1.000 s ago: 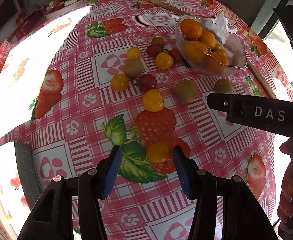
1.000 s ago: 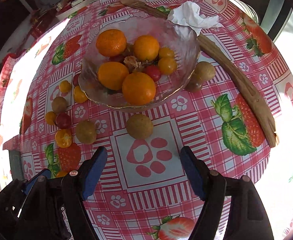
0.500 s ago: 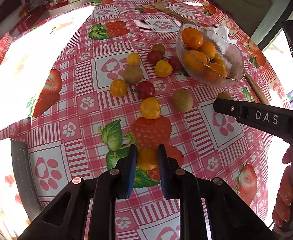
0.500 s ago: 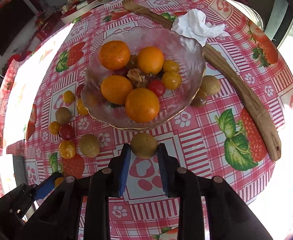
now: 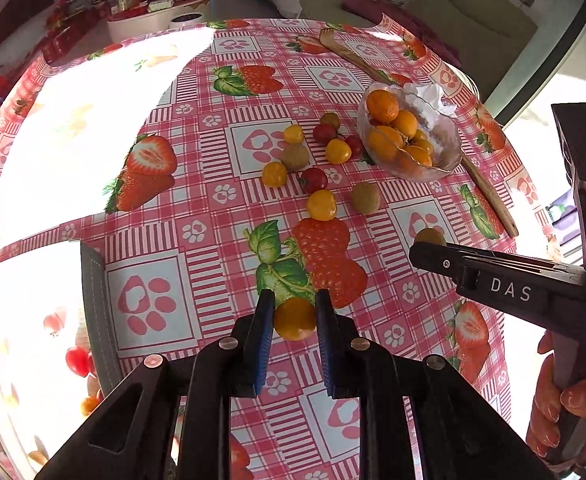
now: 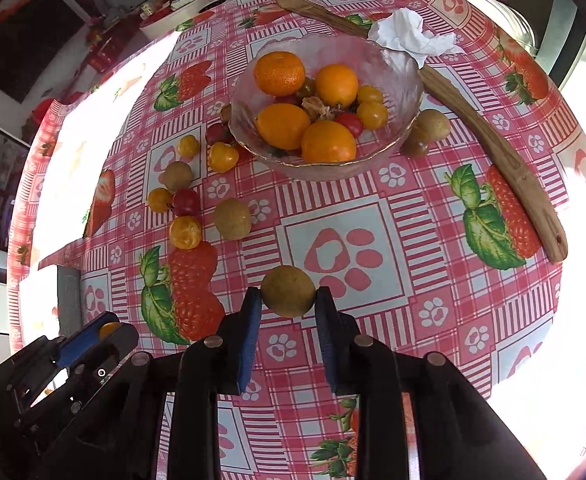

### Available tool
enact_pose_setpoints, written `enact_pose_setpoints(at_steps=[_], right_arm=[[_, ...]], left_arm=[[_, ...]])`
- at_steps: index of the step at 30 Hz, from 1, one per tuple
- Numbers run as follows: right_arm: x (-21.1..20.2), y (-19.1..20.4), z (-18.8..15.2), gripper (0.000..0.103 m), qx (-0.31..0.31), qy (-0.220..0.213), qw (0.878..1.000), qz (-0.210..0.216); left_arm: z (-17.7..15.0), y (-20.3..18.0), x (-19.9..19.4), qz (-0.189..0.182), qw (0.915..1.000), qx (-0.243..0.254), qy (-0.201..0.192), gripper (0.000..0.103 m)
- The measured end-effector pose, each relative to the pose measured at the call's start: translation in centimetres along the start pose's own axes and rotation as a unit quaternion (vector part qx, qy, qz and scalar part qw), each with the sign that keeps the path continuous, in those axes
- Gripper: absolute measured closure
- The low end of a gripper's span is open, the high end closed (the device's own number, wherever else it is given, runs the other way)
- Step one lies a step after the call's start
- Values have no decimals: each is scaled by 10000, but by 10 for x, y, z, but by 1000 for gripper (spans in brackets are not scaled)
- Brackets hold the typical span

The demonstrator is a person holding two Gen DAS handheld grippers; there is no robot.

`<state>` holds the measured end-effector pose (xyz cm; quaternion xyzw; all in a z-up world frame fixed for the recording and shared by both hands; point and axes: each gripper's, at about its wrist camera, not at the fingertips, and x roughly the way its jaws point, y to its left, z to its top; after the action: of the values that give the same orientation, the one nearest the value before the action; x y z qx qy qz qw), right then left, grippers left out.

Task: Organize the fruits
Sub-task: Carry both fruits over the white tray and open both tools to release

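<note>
My left gripper (image 5: 293,312) is shut on a small yellow-orange fruit (image 5: 295,319) and holds it above the tablecloth. My right gripper (image 6: 288,300) is shut on a round brown-green fruit (image 6: 288,291), also lifted; that fruit shows in the left wrist view (image 5: 430,236) too. A glass bowl (image 6: 397,64) holds oranges, yellow fruits and a red one; it also shows in the left wrist view (image 5: 447,160). Several loose yellow, red and brown fruits (image 5: 321,205) lie left of the bowl.
A long wooden stick (image 6: 501,152) runs along the bowl's right side. A crumpled white tissue (image 6: 409,34) lies behind the bowl. Two brown fruits (image 6: 433,126) rest against the bowl's right. A grey pad (image 5: 95,312) lies at the table's left edge.
Both grippers closed on their fruits and then rose and pulled back from the table, each carrying its fruit.
</note>
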<state>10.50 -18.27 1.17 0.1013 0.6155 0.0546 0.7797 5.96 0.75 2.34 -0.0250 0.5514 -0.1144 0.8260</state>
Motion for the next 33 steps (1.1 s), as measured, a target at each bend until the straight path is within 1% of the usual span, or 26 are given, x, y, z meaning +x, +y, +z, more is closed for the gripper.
enact_pose_setpoints(at_steps=[4,8,12,17,21,23,28,33], right_arm=[[-2,23,-7,73,-160,55,9998,89],[1,54,-14,73,-410,154,9989,190],[5,92,-21,73,-725,248,9965,340],[9,144,-29,73,-1123,322,9916,545],[15,185,-32,73,-1408,390,9866,723],[19,203,-32,73,-1488,441,9845,817],[38,247,-32,73,-1665,594,9795,966],[58,277,-29,73,-1841,661,9765,902]], left_arm=[[-11,19,-18,58,9998,-175,-83,81],[-24,46,-36,181,9988,-422,-175,81],[-42,80,-54,389,9961,-751,-246,81],[-63,130,-68,746,9900,-1167,-266,81],[-79,163,-69,1102,9844,-1357,-221,81],[-85,177,-66,1209,9824,-1411,-169,81],[-96,194,-57,1327,9810,-1413,-88,81],[-98,198,-47,1340,9816,-1357,-30,81]])
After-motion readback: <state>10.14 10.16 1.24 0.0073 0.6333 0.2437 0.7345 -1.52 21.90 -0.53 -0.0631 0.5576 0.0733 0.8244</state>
